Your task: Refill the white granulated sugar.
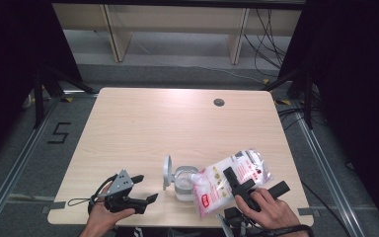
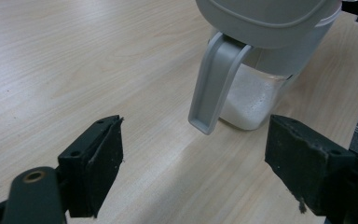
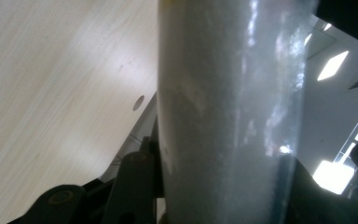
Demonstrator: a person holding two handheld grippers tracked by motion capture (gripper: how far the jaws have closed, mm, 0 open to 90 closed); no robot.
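high view: right gripper (image 1: 249, 185) tips its gripped bag (image 1: 229, 180) over the jar (image 1: 184, 182) (some white stuff inside); left gripper (image 1: 140, 190) gapes, holding nothing.

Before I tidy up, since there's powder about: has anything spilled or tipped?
No spill shows on the table. The bag, clamped in the right gripper, is tilted over the open jar, whose lid stands flipped up.
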